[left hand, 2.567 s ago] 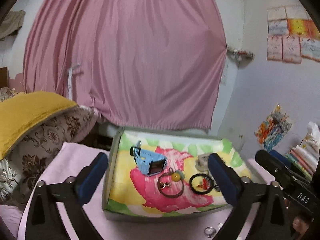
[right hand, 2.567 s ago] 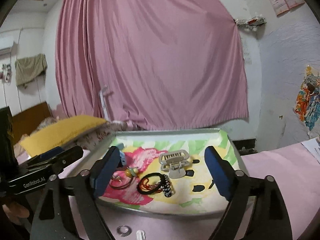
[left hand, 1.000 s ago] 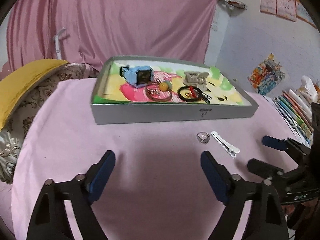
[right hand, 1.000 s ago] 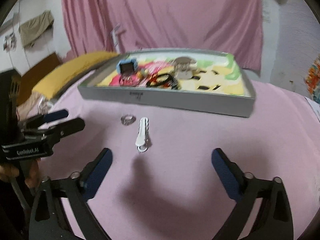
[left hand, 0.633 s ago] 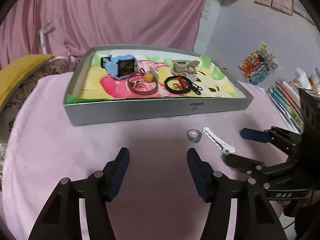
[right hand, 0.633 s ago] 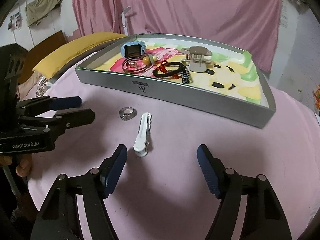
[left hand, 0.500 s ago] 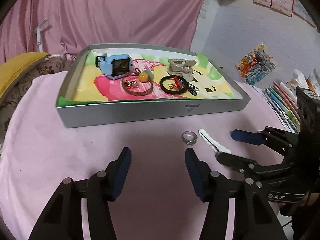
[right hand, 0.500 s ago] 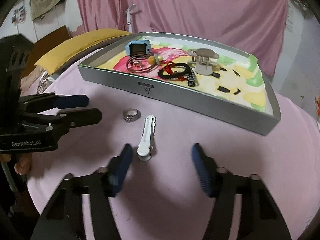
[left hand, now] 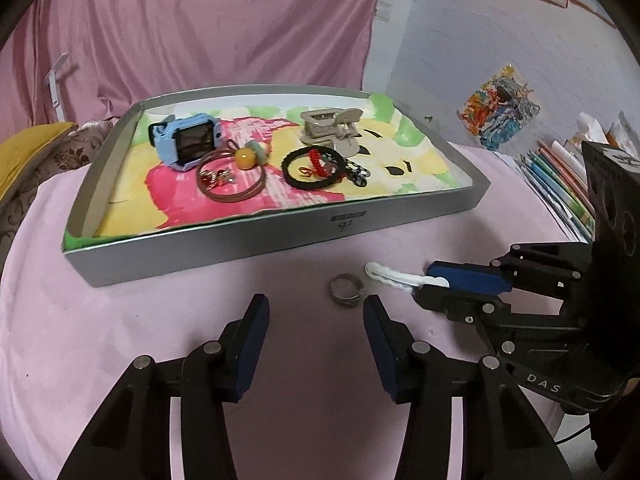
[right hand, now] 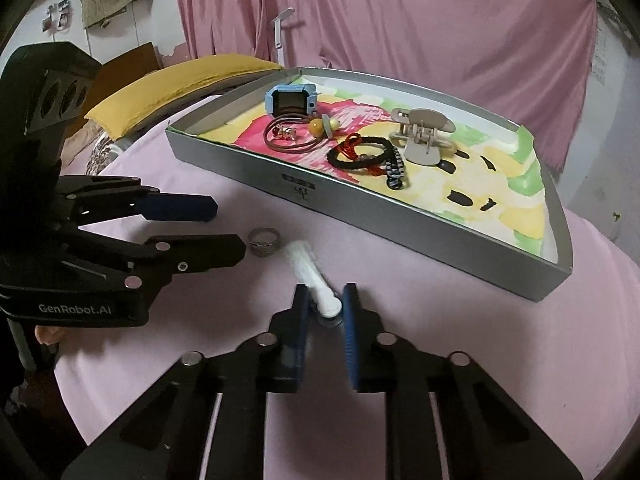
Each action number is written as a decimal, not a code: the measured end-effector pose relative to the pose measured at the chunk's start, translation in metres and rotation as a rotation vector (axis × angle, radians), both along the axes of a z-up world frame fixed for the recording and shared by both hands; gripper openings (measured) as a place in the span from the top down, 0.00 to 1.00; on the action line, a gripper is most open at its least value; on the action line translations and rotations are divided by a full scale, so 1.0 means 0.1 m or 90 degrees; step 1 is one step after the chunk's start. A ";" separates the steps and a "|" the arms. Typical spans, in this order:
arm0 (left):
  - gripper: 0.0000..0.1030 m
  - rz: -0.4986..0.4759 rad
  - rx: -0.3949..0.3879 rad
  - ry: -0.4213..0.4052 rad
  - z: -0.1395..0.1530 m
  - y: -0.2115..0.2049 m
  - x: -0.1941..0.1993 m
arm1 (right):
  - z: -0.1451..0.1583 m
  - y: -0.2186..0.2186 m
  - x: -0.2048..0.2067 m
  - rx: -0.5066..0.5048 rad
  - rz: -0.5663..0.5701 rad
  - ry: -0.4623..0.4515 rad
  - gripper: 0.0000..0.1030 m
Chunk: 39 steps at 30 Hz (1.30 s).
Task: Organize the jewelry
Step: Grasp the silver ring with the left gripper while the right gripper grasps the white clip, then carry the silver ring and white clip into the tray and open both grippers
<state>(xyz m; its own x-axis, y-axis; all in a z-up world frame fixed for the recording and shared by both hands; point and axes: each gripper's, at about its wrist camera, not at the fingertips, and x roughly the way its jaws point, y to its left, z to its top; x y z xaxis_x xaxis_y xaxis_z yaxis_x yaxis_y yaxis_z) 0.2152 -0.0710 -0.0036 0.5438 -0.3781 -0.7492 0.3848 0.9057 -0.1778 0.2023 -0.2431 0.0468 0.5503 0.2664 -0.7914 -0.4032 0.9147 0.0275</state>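
A white hair clip point(right hand: 308, 266) and a silver ring point(right hand: 263, 241) lie on the pink cloth in front of the grey tray point(right hand: 360, 216). My right gripper point(right hand: 326, 307) is closing, and its blue pads press on the clip's near end. In the left wrist view the ring point(left hand: 346, 289) sits just ahead of the right fingertip of my left gripper point(left hand: 316, 310). That gripper's jaws are closing with nothing between them. The clip point(left hand: 390, 274) runs into the right gripper point(left hand: 438, 286) there. The tray point(left hand: 240, 248) holds a blue watch point(left hand: 186, 146), a brown hair tie point(left hand: 232, 184), a black bracelet point(left hand: 316, 170) and a beige claw clip point(left hand: 330, 128).
A yellow pillow point(right hand: 180, 80) lies left of the tray and a pink curtain point(left hand: 200, 32) hangs behind it. Books point(left hand: 560, 176) are stacked at the right edge of the bed. Open pink cloth point(right hand: 480, 320) stretches in front of the tray.
Both grippers' jaws have narrowed. The right gripper has come forward onto the near end of the white clip and closed on it. The left gripper has drawn nearer to the ring.
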 end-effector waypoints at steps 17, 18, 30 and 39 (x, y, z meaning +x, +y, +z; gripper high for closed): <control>0.67 -0.060 0.081 -0.027 0.01 -0.32 0.03 | -0.02 -0.18 0.01 0.028 -0.026 0.010 0.86; 0.70 -0.057 0.083 -0.028 0.01 -0.32 0.03 | -0.02 -0.17 0.01 0.023 -0.026 0.009 0.86; 0.81 -0.056 0.112 -0.039 0.02 -0.35 0.01 | -0.03 -0.13 0.01 0.002 -0.026 -0.002 0.86; 0.81 -0.041 0.001 -0.031 0.08 -0.18 -0.14 | -0.03 -0.22 -0.06 0.028 -0.042 0.006 0.87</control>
<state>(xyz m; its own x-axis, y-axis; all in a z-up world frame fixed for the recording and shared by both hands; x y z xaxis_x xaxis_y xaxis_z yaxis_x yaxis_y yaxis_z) 0.2015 -0.0891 0.0042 0.5548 -0.4125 -0.7225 0.4505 0.8791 -0.1560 0.1959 -0.2649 0.0439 0.5609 0.2639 -0.7847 -0.3411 0.9373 0.0714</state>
